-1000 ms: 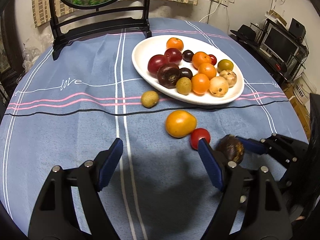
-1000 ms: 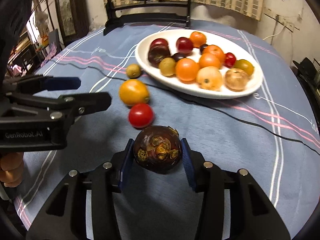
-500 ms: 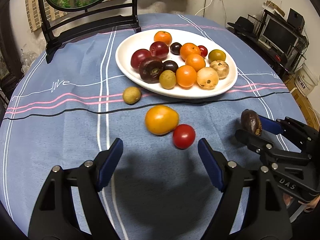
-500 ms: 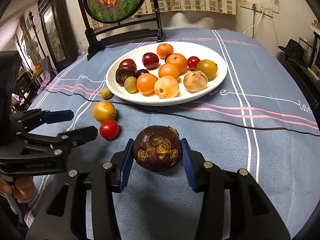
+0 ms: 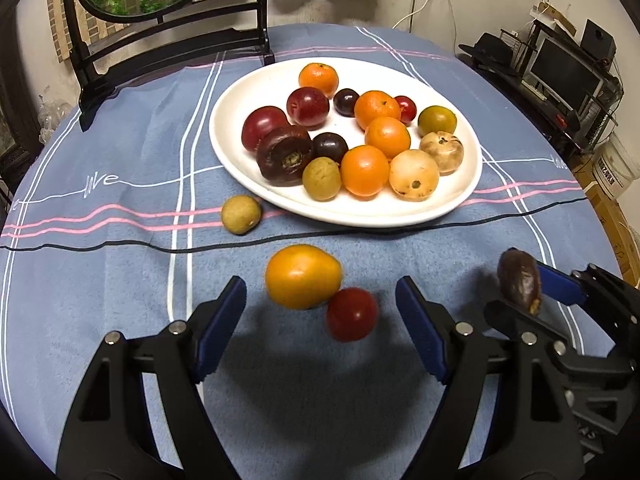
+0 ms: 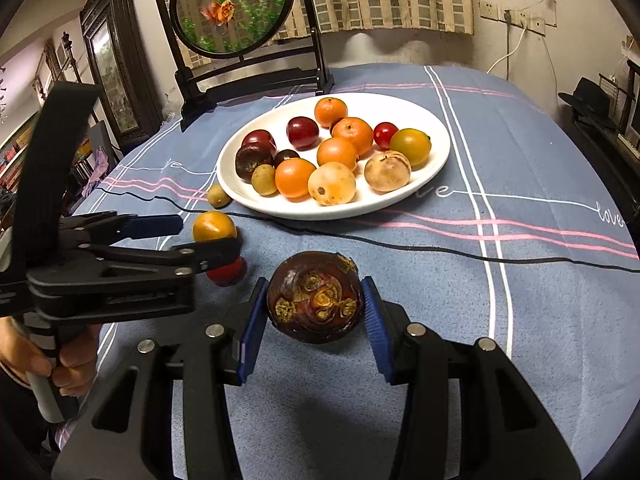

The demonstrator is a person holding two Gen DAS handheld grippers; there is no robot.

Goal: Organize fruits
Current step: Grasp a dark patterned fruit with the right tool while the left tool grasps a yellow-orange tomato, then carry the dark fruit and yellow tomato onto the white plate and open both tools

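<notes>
A white oval plate (image 5: 468, 196) (image 6: 436, 128) holds several fruits on the blue tablecloth. Loose in front of it lie a yellow-orange fruit (image 5: 303, 276) (image 6: 214, 227), a red tomato (image 5: 352, 314) (image 6: 228, 272) and a small green-brown fruit (image 5: 241, 214) (image 6: 218, 196). My left gripper (image 5: 320, 324) (image 6: 188, 236) is open, its fingers either side of the orange fruit and tomato. My right gripper (image 6: 314, 306) is shut on a dark brown mangosteen (image 6: 315, 297) (image 5: 519, 281), held above the cloth, right of the left gripper.
A round picture in a black stand (image 5: 168, 40) (image 6: 240, 56) stands at the table's far edge behind the plate. A black cable (image 6: 460, 256) runs across the cloth in front of the plate. Shelves and a monitor (image 5: 560, 76) stand off to the right.
My right gripper has lifted the mangosteen off the cloth and carried it right. My left gripper has moved forward so the orange fruit and tomato now sit between its fingers.
</notes>
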